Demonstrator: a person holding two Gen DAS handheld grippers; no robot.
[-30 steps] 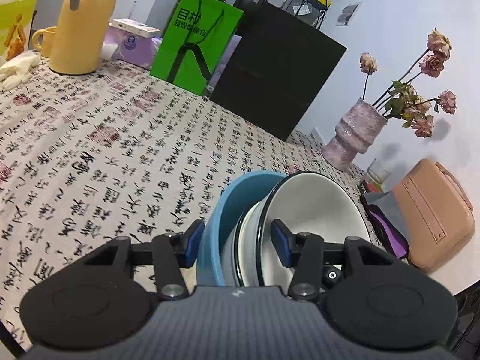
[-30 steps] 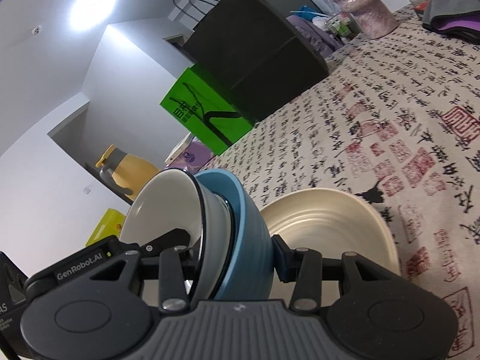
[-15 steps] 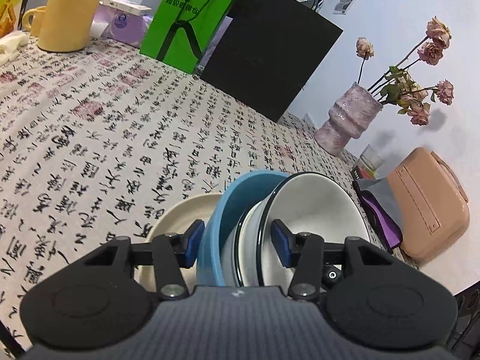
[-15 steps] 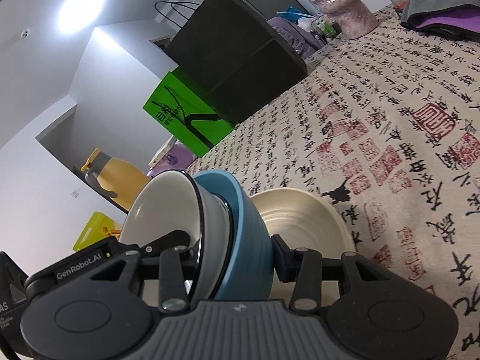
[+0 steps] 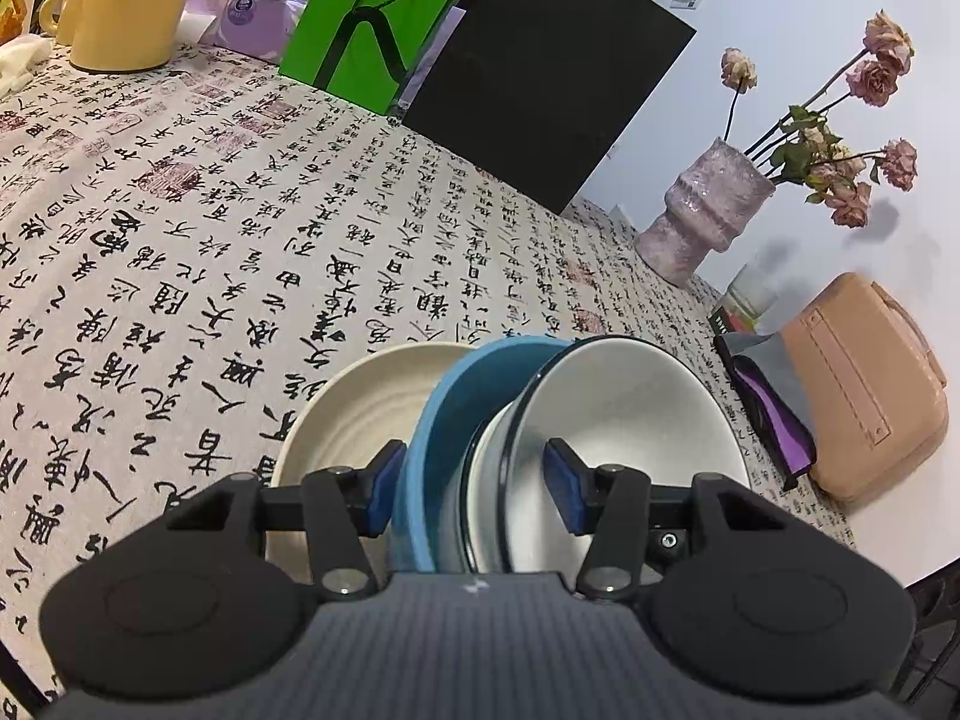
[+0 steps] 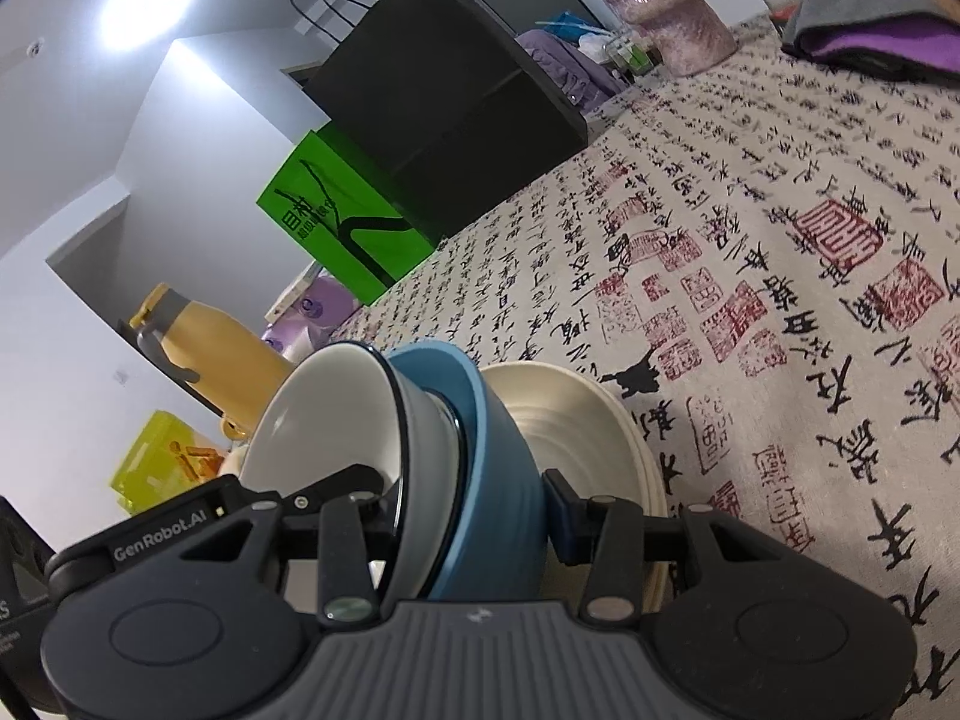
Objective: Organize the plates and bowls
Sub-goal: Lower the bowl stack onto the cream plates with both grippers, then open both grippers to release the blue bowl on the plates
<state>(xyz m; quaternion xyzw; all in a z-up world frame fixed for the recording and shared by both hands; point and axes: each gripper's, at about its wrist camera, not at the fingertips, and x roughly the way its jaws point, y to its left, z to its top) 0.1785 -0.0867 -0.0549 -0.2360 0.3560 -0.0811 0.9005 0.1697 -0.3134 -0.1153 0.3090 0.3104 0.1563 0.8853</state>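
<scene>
- The table [image 5: 180, 228], under a cloth printed with black calligraphy and red seals, fills most of both views; every place below is given from the cream plate lying on it.
- Black paper bag [image 5: 540, 90]: stands well beyond the cream plate, at the table's far edge, with a green paper bag [image 5: 366, 12] touching or just overlapping its left side.
- Yellow jug [image 5: 132, 0]: well apart from the cream plate, in the far left corner.
- Tan case [image 5: 864, 384]: to the right of the cream plate, off near the table's right edge; a pinkish vase [image 5: 702, 210] of dried roses stands beyond it.
- Cream plate [image 5: 360, 408]: flat on the cloth, directly below and behind the held bowls.
- Blue bowl [image 5: 444, 420]: tipped on edge over the cream plate, its underside facing the plate; whether it touches the plate is hard to tell.
- White bowl [image 5: 624, 420] with a dark rim: nested in the blue bowl, open side facing away from the plate.
- Left gripper [image 5: 474, 486]: its jaws span both nested bowls at middling width and are opening, the left pad against the blue bowl's outside.
- Right gripper [image 6: 474, 510]: clamped across the same bowl pair at middling width from the opposite side.
</scene>
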